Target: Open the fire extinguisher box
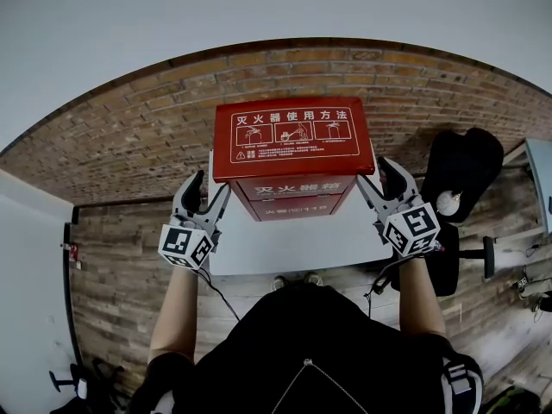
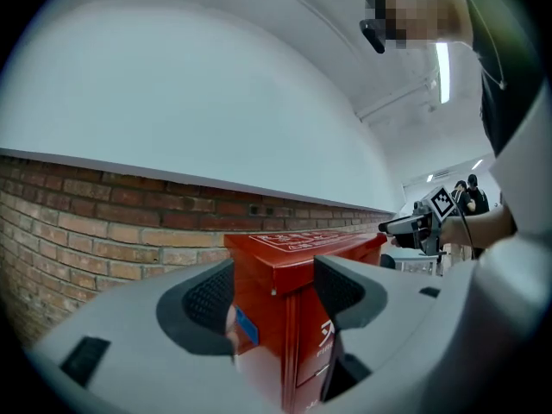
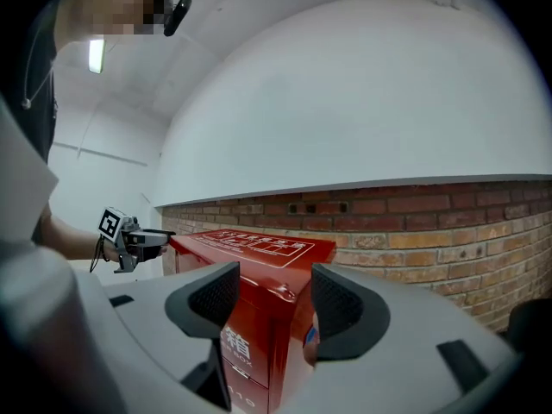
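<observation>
A red fire extinguisher box (image 1: 293, 141) stands upright on a white table (image 1: 285, 244). Its lid, closed, carries white instruction pictures, and its front has white lettering. My left gripper (image 1: 208, 191) is at the box's front left corner with its jaws open. In the left gripper view that corner of the box (image 2: 293, 261) shows between the open left gripper (image 2: 274, 298), and the pads do not press on it. My right gripper (image 1: 374, 179) is open at the front right corner. In the right gripper view the box (image 3: 259, 253) stands ahead of the spread right gripper (image 3: 274, 296).
A brick wall (image 1: 129, 136) with white wall above runs right behind the box. A black office chair (image 1: 461, 171) stands to the right of the table. The floor (image 1: 112, 248) is wooden planks. The table edge nearest me lies just below the box.
</observation>
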Demonstrator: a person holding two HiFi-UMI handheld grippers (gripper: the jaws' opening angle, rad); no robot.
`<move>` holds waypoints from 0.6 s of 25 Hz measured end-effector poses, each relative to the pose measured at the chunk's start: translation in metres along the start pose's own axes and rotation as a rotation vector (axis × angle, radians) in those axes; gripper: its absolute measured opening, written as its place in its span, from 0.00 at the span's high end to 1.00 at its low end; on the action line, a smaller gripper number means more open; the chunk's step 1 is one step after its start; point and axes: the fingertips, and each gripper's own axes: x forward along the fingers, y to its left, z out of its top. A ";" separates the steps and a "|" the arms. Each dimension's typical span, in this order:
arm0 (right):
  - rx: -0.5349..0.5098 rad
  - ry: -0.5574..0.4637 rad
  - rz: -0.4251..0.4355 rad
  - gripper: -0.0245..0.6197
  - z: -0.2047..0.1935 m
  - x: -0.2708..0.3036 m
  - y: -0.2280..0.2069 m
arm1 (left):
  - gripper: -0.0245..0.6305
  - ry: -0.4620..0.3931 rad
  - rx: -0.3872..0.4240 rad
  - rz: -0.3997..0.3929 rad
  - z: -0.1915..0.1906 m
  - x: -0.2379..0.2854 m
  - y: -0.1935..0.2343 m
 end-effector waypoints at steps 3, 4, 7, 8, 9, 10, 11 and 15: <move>0.015 0.019 0.015 0.57 -0.010 0.004 -0.003 | 0.46 0.018 -0.019 -0.021 -0.009 0.005 0.003; 0.019 0.025 0.022 0.57 -0.012 0.006 -0.004 | 0.46 0.019 -0.024 -0.028 -0.010 0.007 0.003; 0.017 0.041 0.048 0.57 -0.017 0.010 -0.001 | 0.46 0.018 -0.033 -0.050 -0.011 0.011 0.002; 0.013 0.043 0.053 0.57 -0.018 0.010 0.000 | 0.46 0.017 -0.035 -0.056 -0.011 0.011 0.002; 0.008 0.044 0.056 0.57 -0.018 0.011 0.000 | 0.46 0.016 -0.040 -0.061 -0.011 0.011 0.002; 0.004 0.044 0.059 0.57 -0.019 0.011 0.000 | 0.46 0.014 -0.044 -0.068 -0.011 0.011 0.001; 0.000 0.044 0.061 0.57 -0.019 0.012 0.000 | 0.46 0.013 -0.047 -0.076 -0.011 0.012 0.000; 0.001 0.044 0.063 0.57 -0.019 0.014 -0.002 | 0.46 0.014 -0.036 -0.119 -0.008 0.016 -0.009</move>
